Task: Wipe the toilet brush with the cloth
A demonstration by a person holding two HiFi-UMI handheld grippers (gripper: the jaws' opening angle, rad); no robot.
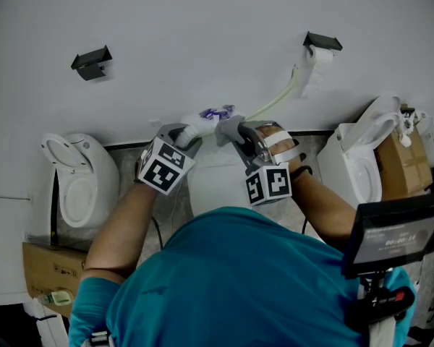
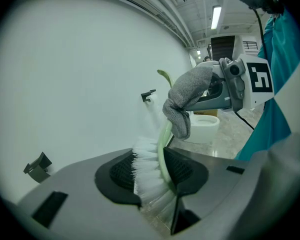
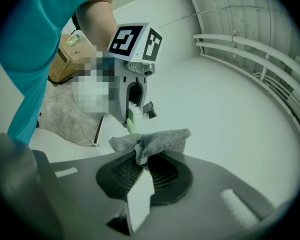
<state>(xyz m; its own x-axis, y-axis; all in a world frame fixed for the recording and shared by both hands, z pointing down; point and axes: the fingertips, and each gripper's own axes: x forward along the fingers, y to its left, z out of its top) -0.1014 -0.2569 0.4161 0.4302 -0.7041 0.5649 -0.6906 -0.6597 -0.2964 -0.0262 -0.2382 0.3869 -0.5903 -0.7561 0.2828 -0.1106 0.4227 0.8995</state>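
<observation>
Left hand-held gripper (image 2: 157, 178) clamps the toilet brush (image 2: 163, 134) by its bristles. Right hand-held gripper (image 3: 140, 168) pinches the cloth (image 3: 157, 140), and its rubbing may twist the brush loose.

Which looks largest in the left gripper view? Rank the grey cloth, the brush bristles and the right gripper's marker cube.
1. grey cloth and brush bristles: about alike. The bristles sit nearest the camera, so I won't rank one over the other.
2. marker cube: smallest.
</observation>
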